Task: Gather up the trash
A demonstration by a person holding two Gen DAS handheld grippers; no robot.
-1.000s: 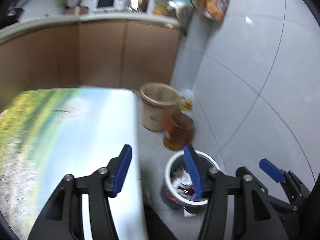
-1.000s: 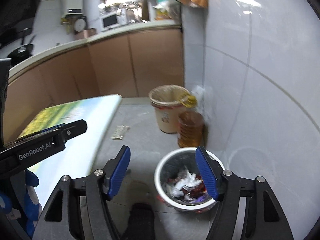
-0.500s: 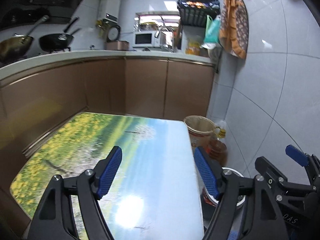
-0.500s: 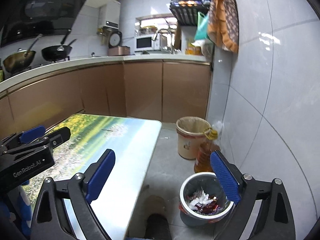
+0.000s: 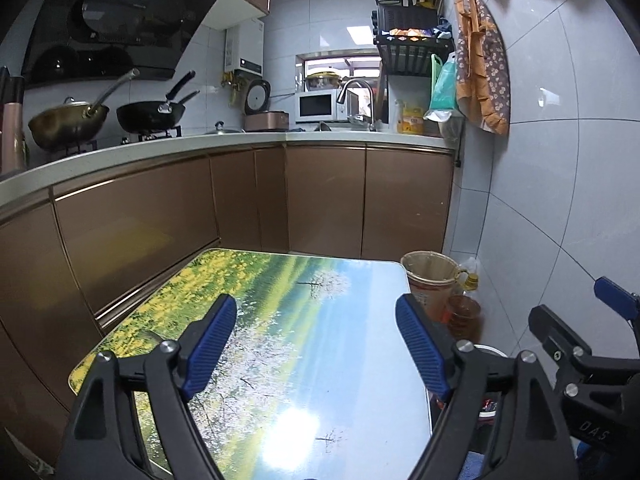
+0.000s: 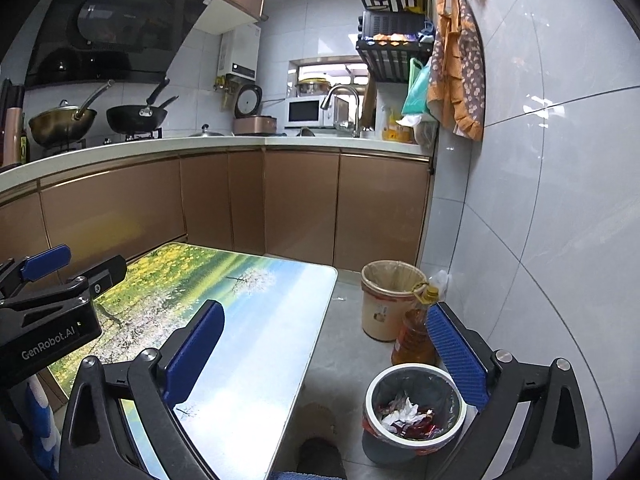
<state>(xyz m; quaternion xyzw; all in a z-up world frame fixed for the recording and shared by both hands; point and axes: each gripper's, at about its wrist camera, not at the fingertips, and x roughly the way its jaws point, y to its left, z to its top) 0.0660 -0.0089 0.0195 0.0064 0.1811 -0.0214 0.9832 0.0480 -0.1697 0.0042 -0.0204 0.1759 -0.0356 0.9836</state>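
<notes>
Trash bin mostly behind left gripper

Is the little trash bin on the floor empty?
No, the small bin on the floor holds crumpled white paper and red wrappers.

You have two tools, one worktop, two bins on the floor, one oil bottle and two woks.
</notes>
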